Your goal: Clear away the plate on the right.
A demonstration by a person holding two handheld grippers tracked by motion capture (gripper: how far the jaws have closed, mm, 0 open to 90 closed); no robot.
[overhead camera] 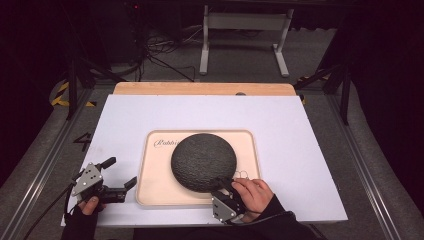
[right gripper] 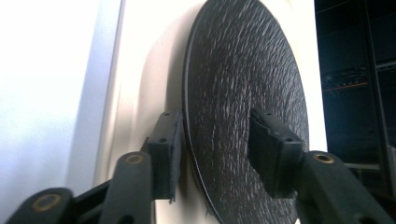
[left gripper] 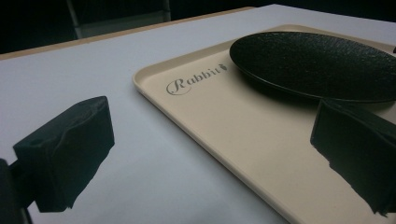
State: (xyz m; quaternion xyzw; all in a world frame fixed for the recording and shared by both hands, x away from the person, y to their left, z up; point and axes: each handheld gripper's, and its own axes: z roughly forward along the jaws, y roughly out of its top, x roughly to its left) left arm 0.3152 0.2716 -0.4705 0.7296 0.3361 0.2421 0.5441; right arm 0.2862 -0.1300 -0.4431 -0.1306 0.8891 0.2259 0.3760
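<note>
A round black textured plate (overhead camera: 204, 161) lies on a cream tray (overhead camera: 150, 170) printed with "Rabbit", near the front of the white tabletop. My right gripper (overhead camera: 222, 186) is at the plate's near rim, held by a hand. In the right gripper view the plate (right gripper: 243, 93) stands edge-on between the jaws of that gripper (right gripper: 212, 144), one pad under the rim and one over it, with a gap showing, so it is open. My left gripper (overhead camera: 123, 171) rests open just left of the tray. Its view (left gripper: 212, 158) looks across the tray (left gripper: 233, 130) to the plate (left gripper: 313, 63).
The white tabletop (overhead camera: 125, 120) has a wooden strip (overhead camera: 200, 88) along its far edge. Beyond it stand a white desk frame (overhead camera: 245, 40) and loose cables on the floor. Metal rails run down both sides of the table.
</note>
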